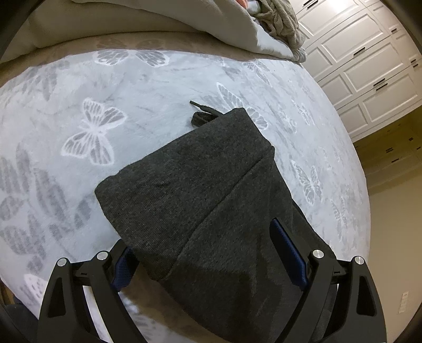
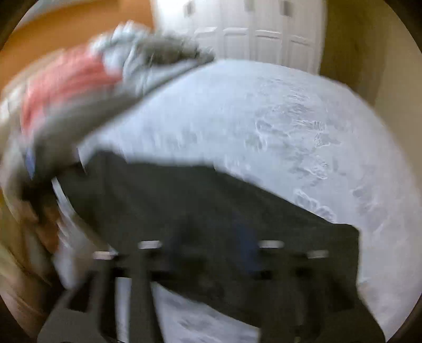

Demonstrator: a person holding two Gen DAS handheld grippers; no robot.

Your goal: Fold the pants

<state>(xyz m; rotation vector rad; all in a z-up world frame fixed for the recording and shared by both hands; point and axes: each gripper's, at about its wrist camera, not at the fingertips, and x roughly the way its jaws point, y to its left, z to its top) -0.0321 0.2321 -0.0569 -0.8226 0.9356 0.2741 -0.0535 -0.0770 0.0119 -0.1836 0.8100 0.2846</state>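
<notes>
A: Biggest first: the butterfly blanket (image 1: 158, 87) covers the bed, with a heap of laundry (image 1: 277, 23) at one o'clock. The dark pants (image 1: 211, 198) lie folded at centre, running toward six o'clock.

B: And the claws?

A: The left gripper (image 1: 211, 253) stands apart, straddling the pants without pressing them. The right gripper (image 2: 211, 253) is blurred; I cannot tell its state.

B: Risks?

A: I'd say a careless pull could drag the fold open. That drawstring (image 1: 203, 113) at twelve o'clock may snag.
</notes>
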